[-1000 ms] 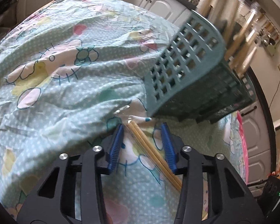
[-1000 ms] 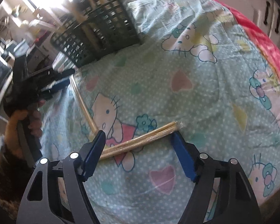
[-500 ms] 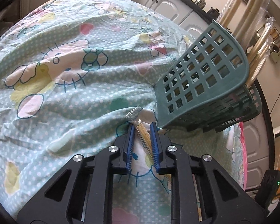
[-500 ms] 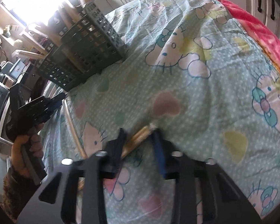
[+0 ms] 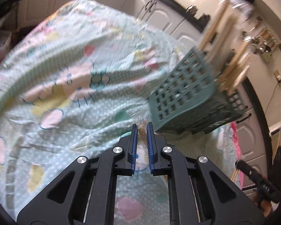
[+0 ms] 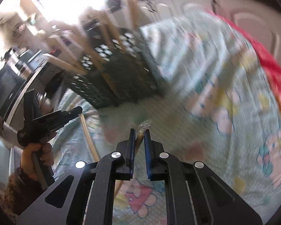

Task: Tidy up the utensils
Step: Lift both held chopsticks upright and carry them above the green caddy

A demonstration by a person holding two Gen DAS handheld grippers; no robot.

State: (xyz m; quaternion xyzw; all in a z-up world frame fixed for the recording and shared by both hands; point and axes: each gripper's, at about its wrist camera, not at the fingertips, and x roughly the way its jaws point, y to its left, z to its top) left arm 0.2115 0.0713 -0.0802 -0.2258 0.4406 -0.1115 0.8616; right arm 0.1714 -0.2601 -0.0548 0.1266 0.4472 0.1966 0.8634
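Just closed: left gripper [image 5: 142, 129] and right gripper [image 6: 139, 133], each clamping a plastic-wrapped wooden chopstick pair [image 5: 142, 131] [image 6: 140, 136] near the teal plastic lattice basket [image 5: 187, 97].

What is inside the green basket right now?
Several wrapped wooden chopstick pairs stand in the green basket, their tops sticking out above the rim. Their lower ends and the basket floor are hidden behind the lattice wall and motion blur, so an exact count is not possible.
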